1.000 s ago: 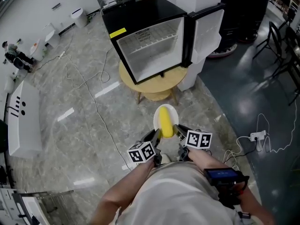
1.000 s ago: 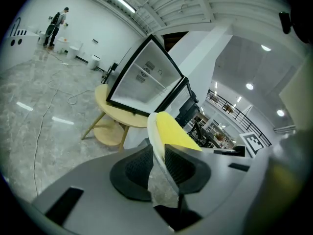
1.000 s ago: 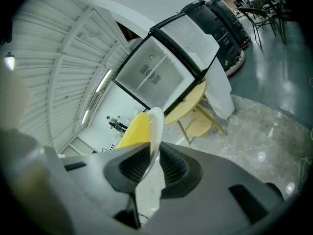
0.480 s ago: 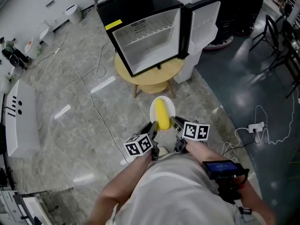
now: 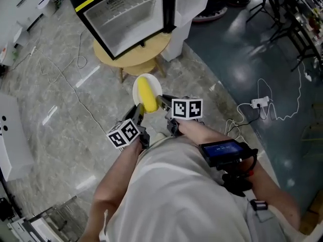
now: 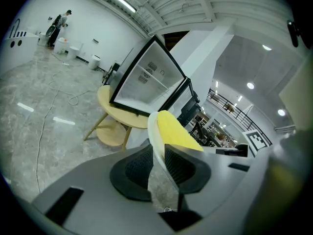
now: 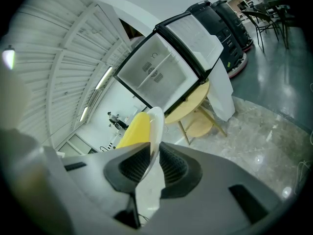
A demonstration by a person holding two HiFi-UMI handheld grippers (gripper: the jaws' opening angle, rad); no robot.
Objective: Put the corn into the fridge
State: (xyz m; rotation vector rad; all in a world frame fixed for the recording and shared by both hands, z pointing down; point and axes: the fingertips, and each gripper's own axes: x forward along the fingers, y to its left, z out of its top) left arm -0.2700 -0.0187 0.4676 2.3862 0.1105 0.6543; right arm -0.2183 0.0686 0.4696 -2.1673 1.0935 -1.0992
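Observation:
A yellow corn (image 5: 147,96) lies on a small white plate (image 5: 138,86) held in the air between both grippers. My left gripper (image 5: 138,110) is shut on the plate's left rim (image 6: 154,143), with the corn (image 6: 175,129) just past its jaws. On the opposite rim (image 7: 155,131) my right gripper (image 5: 162,103) is shut, the corn (image 7: 133,129) showing beside it. The black fridge (image 5: 126,15) stands ahead on a round wooden table (image 5: 133,57) with its door (image 5: 189,3) swung open and its white inside bare.
Cables (image 5: 75,74) trail over the grey marble floor left of the table. A power strip with a white cord (image 5: 260,104) lies to the right. White cloth (image 5: 174,47) hangs right of the table, and chairs (image 5: 282,14) stand at the far right. A person (image 6: 59,19) stands far off.
The plate with the corn has come closer to the fridge, which now fills the top of the head view. Both grippers keep their hold on the plate.

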